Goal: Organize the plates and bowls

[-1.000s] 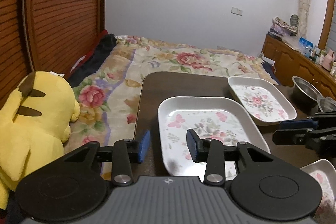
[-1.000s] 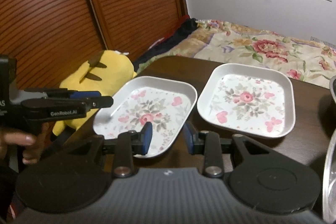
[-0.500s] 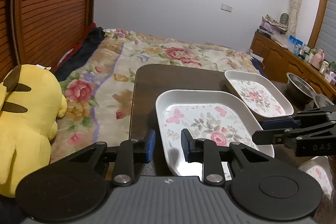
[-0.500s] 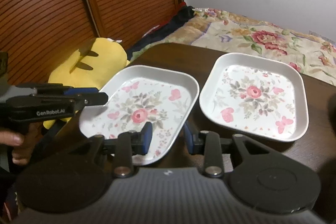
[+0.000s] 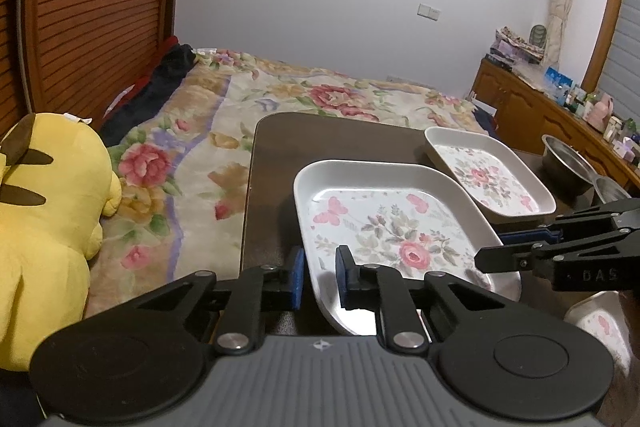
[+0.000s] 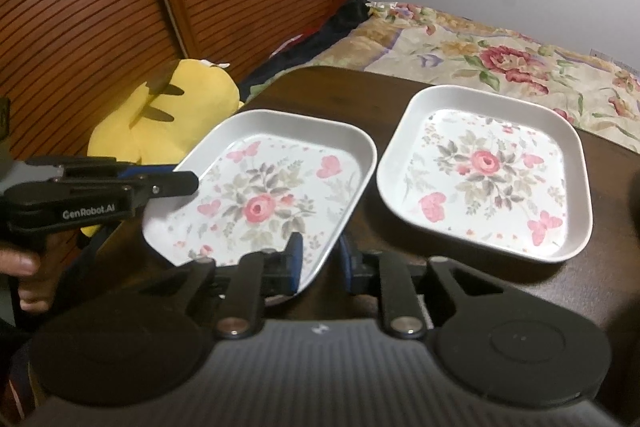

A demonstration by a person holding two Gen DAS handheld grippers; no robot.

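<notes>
On a dark table (image 5: 280, 163), the left gripper (image 5: 319, 277) and right gripper (image 6: 319, 263) each straddle opposite rims of the nearer floral plate (image 5: 384, 227), jaws slightly apart; a second plate (image 6: 488, 171) sits beside it.

Two white, rounded-rectangle plates with pink rose and butterfly prints sit side by side on a dark tabletop (image 6: 328, 87). The nearer plate (image 6: 264, 187) and farther plate (image 6: 488, 167) lie close, not touching. Steel bowls (image 5: 568, 163) stand beyond.

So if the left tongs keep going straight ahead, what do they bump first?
Probably the near flowery plate. The left tongs already straddle its near left rim, open, so it lies right in their way, though depth is hard to judge.
</notes>
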